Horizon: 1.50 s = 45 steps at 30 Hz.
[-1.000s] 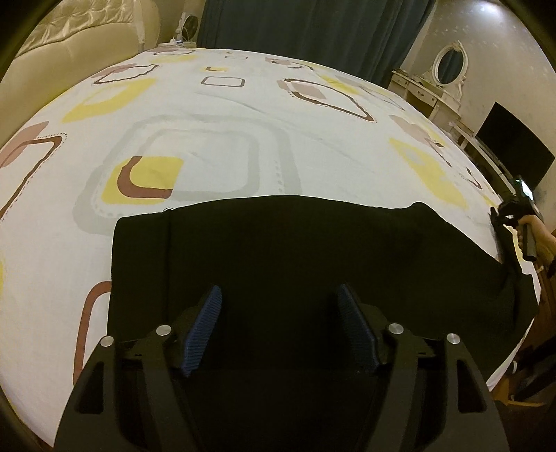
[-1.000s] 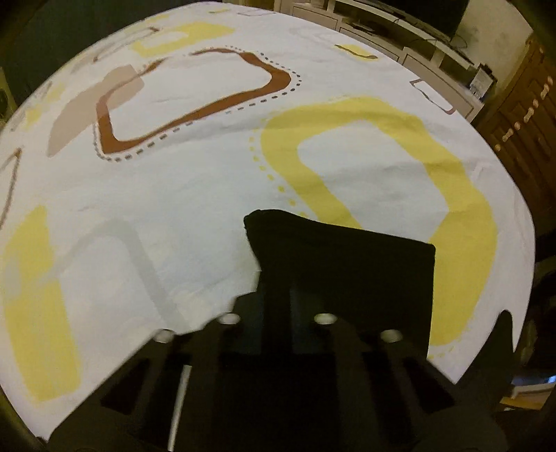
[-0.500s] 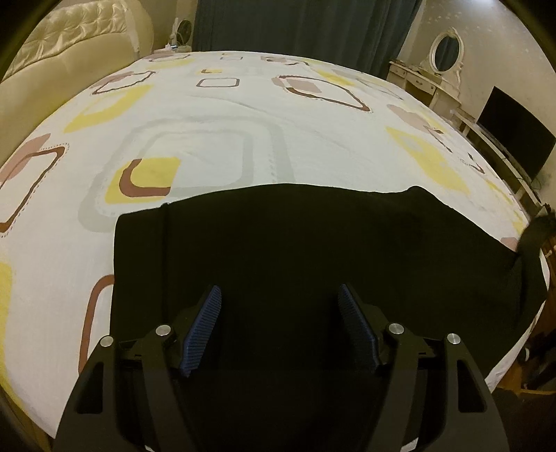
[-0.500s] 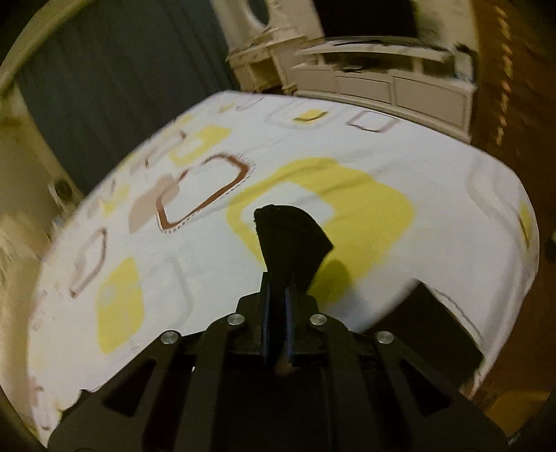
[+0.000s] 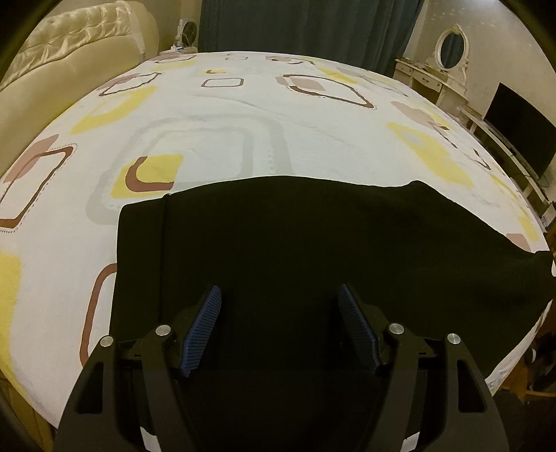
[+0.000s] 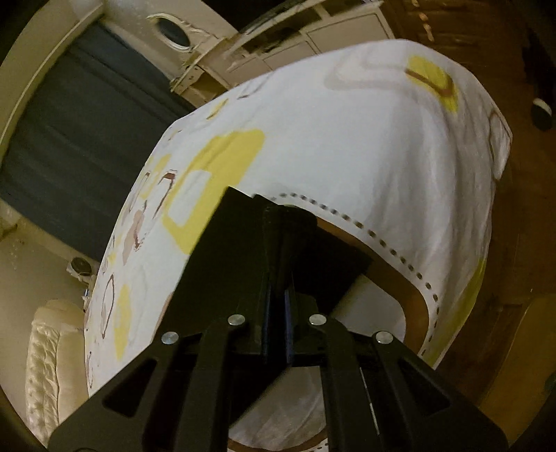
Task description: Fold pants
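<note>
Black pants lie spread along the near edge of the bed, far side wide and bare. Left tool hovers released above the pants. Right tool is clenched on a raised pants end beside the bed's corner.

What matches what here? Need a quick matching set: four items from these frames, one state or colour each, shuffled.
Items:
1. left gripper
2. right gripper
3. pants
4. curtain

States:
A. dark teal, hanging behind the bed
B. black, spread on the bedsheet
C. open, holding nothing
D. shut on black cloth

Pairs: 1-C, 2-D, 3-B, 4-A
</note>
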Tool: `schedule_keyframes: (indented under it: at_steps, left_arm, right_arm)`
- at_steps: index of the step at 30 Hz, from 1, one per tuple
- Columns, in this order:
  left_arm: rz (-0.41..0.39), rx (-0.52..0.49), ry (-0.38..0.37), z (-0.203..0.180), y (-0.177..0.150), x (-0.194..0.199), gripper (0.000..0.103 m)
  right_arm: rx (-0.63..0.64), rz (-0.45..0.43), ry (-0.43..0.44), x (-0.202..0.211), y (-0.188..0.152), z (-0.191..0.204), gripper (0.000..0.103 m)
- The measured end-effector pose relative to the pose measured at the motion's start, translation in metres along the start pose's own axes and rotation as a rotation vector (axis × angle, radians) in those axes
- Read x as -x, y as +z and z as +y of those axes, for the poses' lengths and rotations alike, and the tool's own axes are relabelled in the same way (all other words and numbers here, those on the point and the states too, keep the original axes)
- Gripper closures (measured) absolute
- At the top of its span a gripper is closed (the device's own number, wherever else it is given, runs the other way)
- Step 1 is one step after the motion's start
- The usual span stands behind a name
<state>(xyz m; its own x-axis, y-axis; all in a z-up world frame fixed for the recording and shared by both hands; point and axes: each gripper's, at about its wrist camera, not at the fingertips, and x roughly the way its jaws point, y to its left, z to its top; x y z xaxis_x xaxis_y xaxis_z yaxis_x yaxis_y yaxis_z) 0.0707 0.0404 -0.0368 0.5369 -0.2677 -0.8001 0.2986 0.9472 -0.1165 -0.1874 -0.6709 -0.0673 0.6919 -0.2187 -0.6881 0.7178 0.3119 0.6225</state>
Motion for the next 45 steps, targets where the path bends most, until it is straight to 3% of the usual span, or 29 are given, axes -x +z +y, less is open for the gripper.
schedule_keyframes:
  at_steps: [9, 12, 14, 15, 18, 20, 24, 27, 29, 31, 33, 37, 39, 41, 44, 45]
  left_arm:
    - [0.003, 0.001, 0.004, 0.001, -0.002, 0.000, 0.033]
    - [0.002, 0.000, 0.001, 0.002, -0.002, 0.000, 0.033]
    - [0.002, 0.000, -0.001, 0.002, -0.002, 0.000, 0.033]
    - [0.001, -0.001, -0.002, 0.002, -0.002, 0.000, 0.033]
    - [0.003, -0.005, 0.005, 0.001, -0.002, -0.001, 0.030]
    - [0.001, -0.008, 0.017, 0.000, -0.003, -0.002, 0.029]
    - [-0.001, -0.016, 0.040, -0.004, -0.004, -0.004, 0.029]
    - [0.000, -0.009, 0.050, -0.005, -0.005, -0.005, 0.028]
    - [0.001, -0.005, 0.058, -0.006, -0.005, -0.006, 0.027]
    - [0.002, -0.002, 0.062, -0.007, -0.004, -0.007, 0.026]
    - [-0.002, 0.003, 0.065, -0.007, -0.003, -0.008, 0.026]
    - [-0.006, 0.015, 0.064, -0.007, -0.004, -0.008, 0.026]
    - [-0.002, 0.012, 0.061, -0.007, -0.004, -0.009, 0.026]
    - [-0.003, 0.011, 0.062, -0.007, -0.004, -0.009, 0.026]
    - [0.000, 0.013, 0.062, -0.007, -0.003, -0.009, 0.026]
    - [0.000, 0.015, 0.061, -0.007, -0.003, -0.008, 0.026]
  right_arm:
    - [-0.045, 0.016, -0.022, -0.002, -0.009, -0.026, 0.094]
    - [-0.023, -0.014, -0.094, 0.011, -0.003, -0.030, 0.078]
    - [0.012, -0.042, -0.127, 0.023, 0.008, -0.025, 0.077]
    - [0.036, -0.055, -0.127, 0.026, 0.015, -0.020, 0.074]
    - [0.141, -0.021, -0.079, 0.020, 0.044, 0.005, 0.053]
    - [0.233, 0.029, -0.041, 0.004, 0.060, 0.025, 0.047]
    - [0.321, 0.139, -0.042, -0.044, 0.080, 0.049, 0.047]
    - [0.343, 0.213, -0.110, -0.078, 0.085, 0.054, 0.047]
    - [0.339, 0.288, -0.092, -0.096, 0.081, 0.054, 0.067]
    - [0.367, 0.283, -0.105, -0.098, 0.078, 0.057, 0.085]
    - [0.387, 0.251, -0.059, -0.090, 0.077, 0.060, 0.091]
    - [0.383, 0.118, 0.004, -0.065, 0.077, 0.053, 0.094]
    - [0.366, 0.132, -0.044, -0.074, 0.076, 0.036, 0.094]
    - [0.281, 0.155, -0.025, -0.088, 0.076, 0.017, 0.092]
    - [0.221, 0.144, 0.002, -0.085, 0.079, 0.013, 0.085]
    - [0.218, 0.131, -0.001, -0.080, 0.080, 0.012, 0.076]
